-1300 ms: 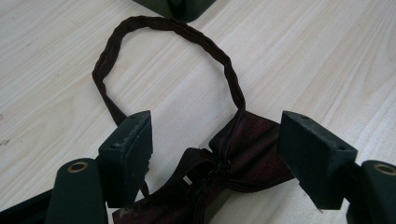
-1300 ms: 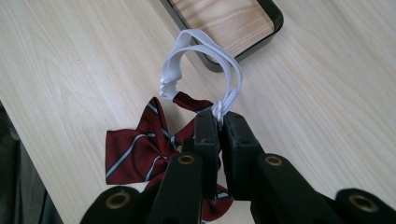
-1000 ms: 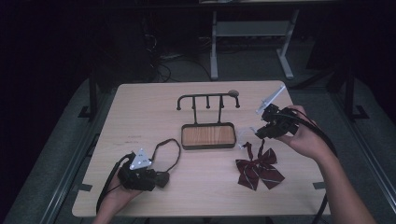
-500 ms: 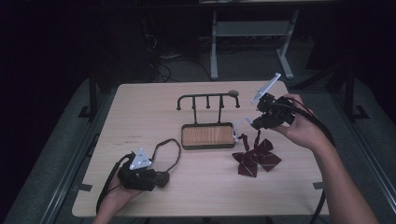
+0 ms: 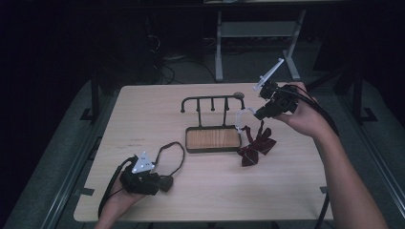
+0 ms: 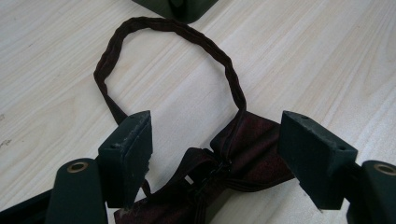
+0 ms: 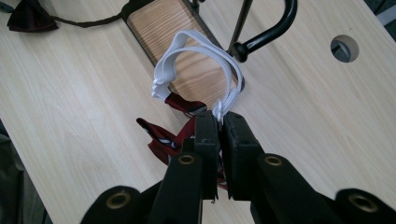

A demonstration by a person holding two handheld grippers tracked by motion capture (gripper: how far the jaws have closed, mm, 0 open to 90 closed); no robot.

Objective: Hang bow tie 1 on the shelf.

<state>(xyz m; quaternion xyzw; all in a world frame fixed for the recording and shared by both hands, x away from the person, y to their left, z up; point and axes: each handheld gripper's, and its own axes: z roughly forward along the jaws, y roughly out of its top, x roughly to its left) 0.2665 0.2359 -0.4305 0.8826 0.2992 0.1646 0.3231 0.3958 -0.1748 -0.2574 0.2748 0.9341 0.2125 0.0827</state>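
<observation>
I had the right gripper raised above the table, its jaws pinched tight on the white elastic strap of the striped bow tie. In the right gripper view the strap rose out of the closed jaws as an open loop toward 12 o'clock, while the tie's red fabric hung just below and to 9 o'clock of the tips. From the high view the tie drooped from the strap at about 7 o'clock of that gripper, its lower end seemingly resting on the wood just beside the rack's wooden base.

What mattered for the next move, as I judged it, was the loop against the hook rack. The rack's bar ran 9-to-3 across the table, and its near end with the curved hook lay at roughly 1 o'clock of my jaws, close beyond the loop. The right hand was plainly the nearer one.

My left gripper sat low at the table's 7 o'clock corner, jaws spread wide and gripping nothing. The dark bow tie lay between them, its cord looping toward 12 o'clock.
</observation>
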